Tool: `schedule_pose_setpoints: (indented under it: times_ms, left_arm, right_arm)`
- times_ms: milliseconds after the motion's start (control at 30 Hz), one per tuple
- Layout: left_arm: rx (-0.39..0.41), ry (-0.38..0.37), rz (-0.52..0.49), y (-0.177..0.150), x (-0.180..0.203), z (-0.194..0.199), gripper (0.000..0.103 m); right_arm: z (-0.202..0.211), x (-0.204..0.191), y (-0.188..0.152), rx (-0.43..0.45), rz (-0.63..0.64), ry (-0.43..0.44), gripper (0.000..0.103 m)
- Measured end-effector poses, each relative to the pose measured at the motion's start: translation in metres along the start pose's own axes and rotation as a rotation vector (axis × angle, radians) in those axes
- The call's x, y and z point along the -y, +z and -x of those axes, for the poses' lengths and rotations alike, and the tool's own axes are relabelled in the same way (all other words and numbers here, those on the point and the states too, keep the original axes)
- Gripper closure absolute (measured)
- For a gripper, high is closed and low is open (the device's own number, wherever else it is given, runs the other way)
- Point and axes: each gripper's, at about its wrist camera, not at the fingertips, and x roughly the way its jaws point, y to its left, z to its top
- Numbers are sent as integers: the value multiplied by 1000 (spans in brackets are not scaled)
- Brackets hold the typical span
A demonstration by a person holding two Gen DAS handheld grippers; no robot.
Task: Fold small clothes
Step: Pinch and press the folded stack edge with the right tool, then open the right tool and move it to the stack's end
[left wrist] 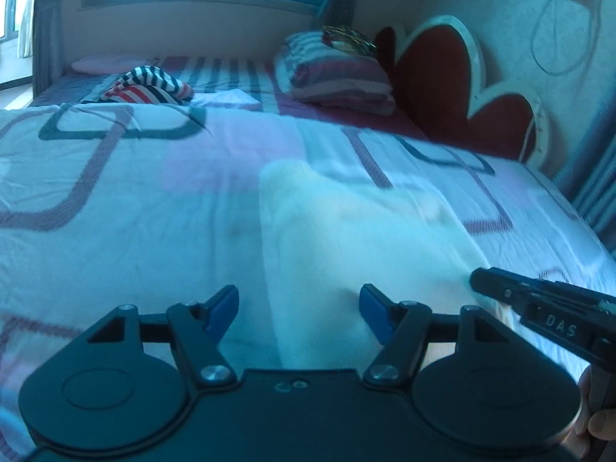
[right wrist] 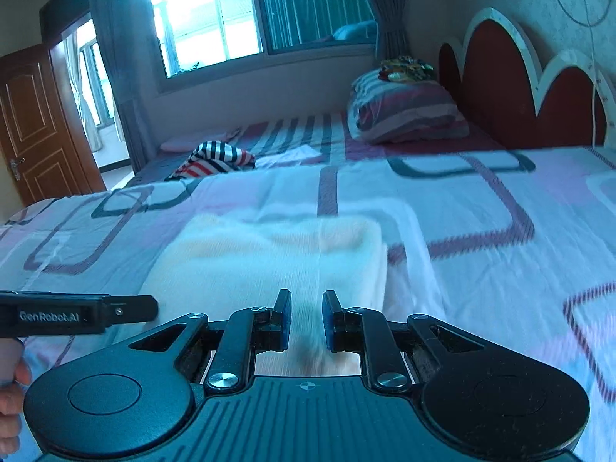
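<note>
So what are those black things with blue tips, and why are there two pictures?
They are two grabbing tools that a person holds, one in each hand. Each has a camera looking along its two fingers, so each picture is one tool's view. The left tool is wide open above a pale cloth lying on the patterned bedspread. The right tool has its fingers close together at the cloth's near edge; whether it pinches the cloth is hard to tell. Farther back lie a striped garment and a pillow.
</note>
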Motion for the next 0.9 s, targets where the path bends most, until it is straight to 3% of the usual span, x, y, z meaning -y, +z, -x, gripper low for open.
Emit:
schedule_pose_setpoints:
  times_ms: [200, 300, 400, 500, 633, 800, 900]
  left_arm:
    - [-31, 13, -8, -8, 0, -9, 33]
    - [-47, 25, -3, -7, -1, -11, 27]
    - [-47, 38, -25, -6, 2, -3, 30]
    - [-45, 18, -36, -12, 4, 14, 32]
    - [-67, -8, -39, -32, 4, 30, 32]
    - [-135, -29, -68, -63, 6, 34, 32]
    - [-124, -27, -101, -72, 10, 40, 32]
  right_arm:
    - [-9, -5, -13, -68, 34, -44, 88]
    - [-14, -5, -12, -87, 43, -49, 87]
    - [-7, -3, -6, -109, 23, -45, 87]
    - [18, -9, -11, -77, 17, -40, 87]
    - [44, -18, -28, -74, 20, -59, 87]
    - [60, -24, -61, -151, 19, -114, 87]
    - [68, -24, -81, -167, 37, -140, 87]
